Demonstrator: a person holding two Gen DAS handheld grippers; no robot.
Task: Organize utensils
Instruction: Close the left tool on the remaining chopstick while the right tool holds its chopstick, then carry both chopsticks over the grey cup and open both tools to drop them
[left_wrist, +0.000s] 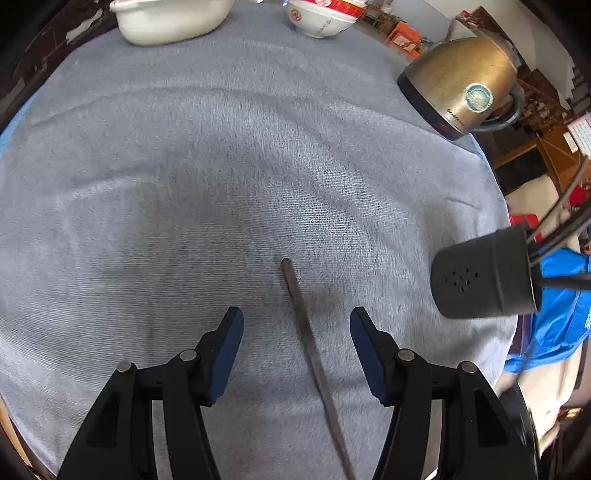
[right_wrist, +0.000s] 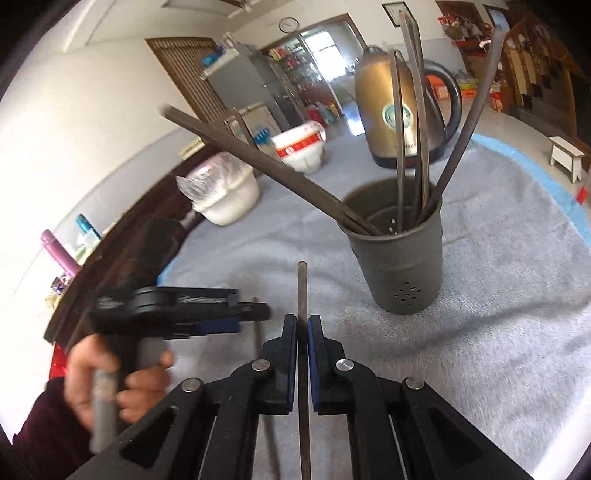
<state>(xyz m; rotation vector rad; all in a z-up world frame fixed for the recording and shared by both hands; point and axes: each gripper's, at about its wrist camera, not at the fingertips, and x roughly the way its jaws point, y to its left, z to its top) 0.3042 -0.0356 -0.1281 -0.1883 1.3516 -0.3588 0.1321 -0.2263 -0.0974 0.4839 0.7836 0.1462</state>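
Observation:
A dark chopstick (left_wrist: 306, 339) lies flat on the grey cloth (left_wrist: 184, 184). My left gripper (left_wrist: 297, 321) hangs over it, open, one blue pad on either side and neither touching it. To the right stands the dark grey utensil holder (left_wrist: 484, 273) with several chopsticks in it. In the right wrist view my right gripper (right_wrist: 302, 321) is shut on another chopstick (right_wrist: 302, 288), whose tip points toward the holder (right_wrist: 397, 258). A hand holds the left gripper (right_wrist: 255, 317) low at the left, over the lying chopstick (right_wrist: 256, 332).
A brass-coloured kettle (left_wrist: 461, 85) stands behind the holder. A white bowl with red print (left_wrist: 321, 18) and a white pot (left_wrist: 166, 18) sit at the far edge. The round table's rim drops away close behind the holder (left_wrist: 509, 332).

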